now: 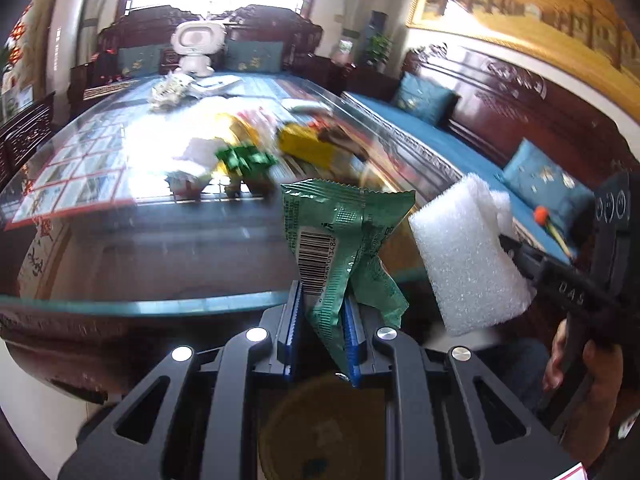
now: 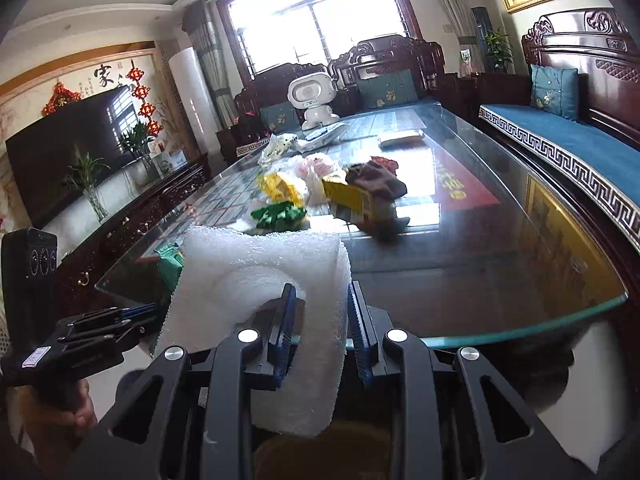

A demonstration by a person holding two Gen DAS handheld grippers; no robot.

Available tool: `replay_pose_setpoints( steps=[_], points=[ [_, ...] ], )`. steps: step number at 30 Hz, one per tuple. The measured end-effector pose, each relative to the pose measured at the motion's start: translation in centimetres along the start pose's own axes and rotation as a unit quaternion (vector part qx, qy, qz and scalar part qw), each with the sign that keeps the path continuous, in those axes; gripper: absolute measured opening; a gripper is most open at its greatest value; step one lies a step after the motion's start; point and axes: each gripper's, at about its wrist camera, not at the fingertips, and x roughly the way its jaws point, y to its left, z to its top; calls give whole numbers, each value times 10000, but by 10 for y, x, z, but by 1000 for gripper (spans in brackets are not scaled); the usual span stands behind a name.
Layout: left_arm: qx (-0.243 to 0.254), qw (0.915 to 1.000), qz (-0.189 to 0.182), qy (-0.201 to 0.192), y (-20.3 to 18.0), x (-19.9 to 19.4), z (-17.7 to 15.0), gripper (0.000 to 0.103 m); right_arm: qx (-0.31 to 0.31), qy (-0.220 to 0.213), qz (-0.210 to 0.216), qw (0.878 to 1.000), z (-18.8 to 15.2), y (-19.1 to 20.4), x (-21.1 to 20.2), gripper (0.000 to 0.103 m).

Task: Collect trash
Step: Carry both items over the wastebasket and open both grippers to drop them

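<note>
Left gripper (image 1: 320,316) is clamped on a crinkled green wrapper (image 1: 344,236) bearing a printed barcode, held above the near edge of the glass-topped table (image 2: 500,264). Right gripper (image 2: 320,332) pinches a white foam block (image 2: 260,280), pebbled and bent, over the same edge. Mid-table lie more green, yellow and clear wrappers (image 2: 288,196); a white toy robot (image 2: 312,100) stands at the far edge.

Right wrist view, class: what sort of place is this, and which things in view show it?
Most likely a home living room: a carved wooden sofa with blue cushions, a large television by the wall, and a glass-topped coffee table strewn with wrappers.
</note>
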Motion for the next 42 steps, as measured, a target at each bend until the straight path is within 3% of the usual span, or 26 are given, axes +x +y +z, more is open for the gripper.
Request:
replay_pose_setpoints(
  steps=[5,12,19,20,21,24,31,42],
  points=[
    [95,9991,-88,407,-10,-2,-45,20,39,271,-77,9996,-40,-1,-22,26],
    [35,9931,-119,1166,-14,23,-104,20,205,879,-72,9959,-97,-7,-25,26],
    [137,9862,-158,1641,-23,41,-138,20,328,1274,-119,9912,-129,-12,-21,26],
    [169,9853,-170,1690,-24,43,-140,29,324,1300,-140,9909,-130,-13,-21,26],
    [218,9838,-210,1769,-26,45,-143,49,327,1315,-155,9907,-131,-16,-21,27],
    [340,9806,-236,1917,-30,51,-150,66,300,1381,-247,9897,-133,-21,-21,27],
    [397,9781,-137,2040,-30,56,-150,68,236,1571,-276,9869,-147,-23,-17,27],
    [163,9812,196,1915,-5,51,-137,72,53,1789,-201,9836,-148,-12,-6,28]
  ],
)
